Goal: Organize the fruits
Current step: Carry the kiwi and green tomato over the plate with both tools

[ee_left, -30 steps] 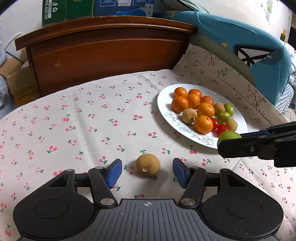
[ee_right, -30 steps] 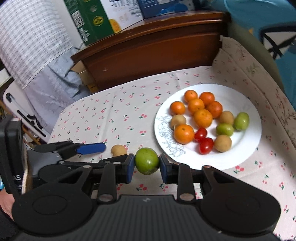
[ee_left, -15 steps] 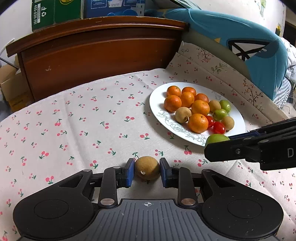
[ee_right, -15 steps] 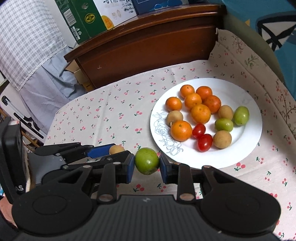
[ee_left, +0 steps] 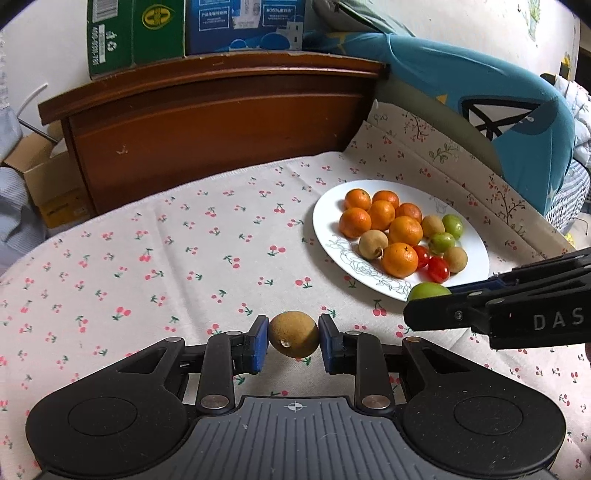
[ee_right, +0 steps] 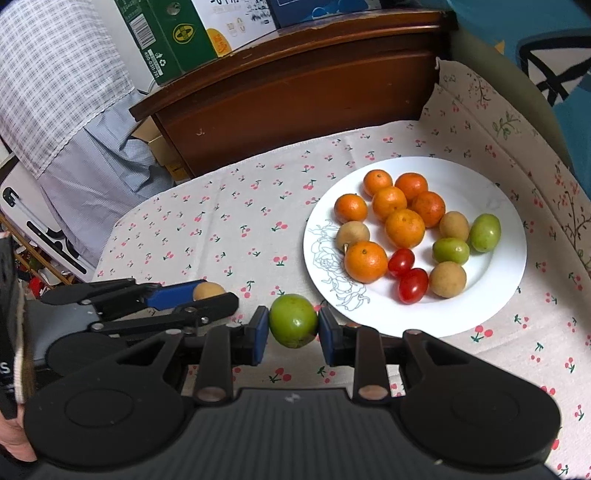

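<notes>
A round brown fruit (ee_left: 293, 334) sits between the blue pads of my left gripper (ee_left: 293, 343), which is shut on it just above the cherry-print cloth. My right gripper (ee_right: 293, 330) is shut on a green fruit (ee_right: 293, 320), near the front left rim of the white plate (ee_right: 491, 192). The plate (ee_left: 325, 225) carries several oranges, brown fruits, green fruits and two red tomatoes. From the right wrist view the left gripper (ee_right: 207, 295) shows at the left with the brown fruit (ee_right: 207, 290) in it. The right gripper (ee_left: 436, 306) crosses the left wrist view with the green fruit (ee_left: 428, 291).
A dark wooden headboard (ee_left: 221, 122) stands behind the table, with cardboard boxes (ee_left: 136, 33) on top. A teal cushion (ee_left: 480, 92) rises at the back right, where the cloth climbs up. A person's hand (ee_right: 14, 443) holds the left gripper at the lower left.
My left gripper closed its jaws on the brown fruit, which lay loose between open pads before. The right gripper kept its hold on the green fruit and barely moved.
</notes>
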Demonstrator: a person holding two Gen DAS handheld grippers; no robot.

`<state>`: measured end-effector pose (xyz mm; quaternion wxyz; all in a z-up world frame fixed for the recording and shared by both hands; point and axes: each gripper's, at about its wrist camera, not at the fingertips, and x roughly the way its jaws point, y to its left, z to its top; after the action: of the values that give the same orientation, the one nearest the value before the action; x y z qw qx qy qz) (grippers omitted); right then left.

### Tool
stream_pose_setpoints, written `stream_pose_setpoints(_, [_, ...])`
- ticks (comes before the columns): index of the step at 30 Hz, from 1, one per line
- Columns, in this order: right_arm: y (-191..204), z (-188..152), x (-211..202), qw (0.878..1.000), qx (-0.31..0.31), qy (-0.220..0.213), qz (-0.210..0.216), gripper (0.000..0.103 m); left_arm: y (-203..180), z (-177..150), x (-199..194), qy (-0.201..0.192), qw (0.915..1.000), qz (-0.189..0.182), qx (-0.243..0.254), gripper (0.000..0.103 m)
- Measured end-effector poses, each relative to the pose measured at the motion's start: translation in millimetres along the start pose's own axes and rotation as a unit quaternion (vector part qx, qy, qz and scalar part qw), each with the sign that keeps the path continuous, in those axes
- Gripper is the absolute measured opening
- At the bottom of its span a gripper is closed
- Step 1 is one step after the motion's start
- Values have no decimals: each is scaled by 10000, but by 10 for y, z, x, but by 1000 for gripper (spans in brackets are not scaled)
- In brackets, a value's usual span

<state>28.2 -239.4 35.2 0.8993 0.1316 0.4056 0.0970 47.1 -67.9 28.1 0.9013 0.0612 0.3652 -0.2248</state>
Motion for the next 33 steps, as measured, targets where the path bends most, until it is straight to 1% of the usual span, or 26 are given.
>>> stream_pose_setpoints(8, [-14, 22, -72, 10000, 68, -41, 53, 29, 15, 82, -141, -107, 9999, 35, -117, 26])
stream_pose_setpoints(19, [-21, 58, -240, 9997, 45, -213, 59, 29, -112, 191, -281, -258, 9996, -30, -70, 26])
stream_pose_setpoints(27, [-183, 228, -538, 9972, 230, -709, -1, 29, -281, 304, -336, -479, 9987, -169, 64, 26])
stream_pose_setpoints(30, [-265, 298, -621, 9959, 292, -852, -62, 29, -348, 364, -313, -534, 9981, -289, 46, 26])
stream_pose_setpoints(33, [-363, 351, -676, 9943, 371, -994, -101, 29, -449, 415, -283, -612, 9973, -377, 139, 26])
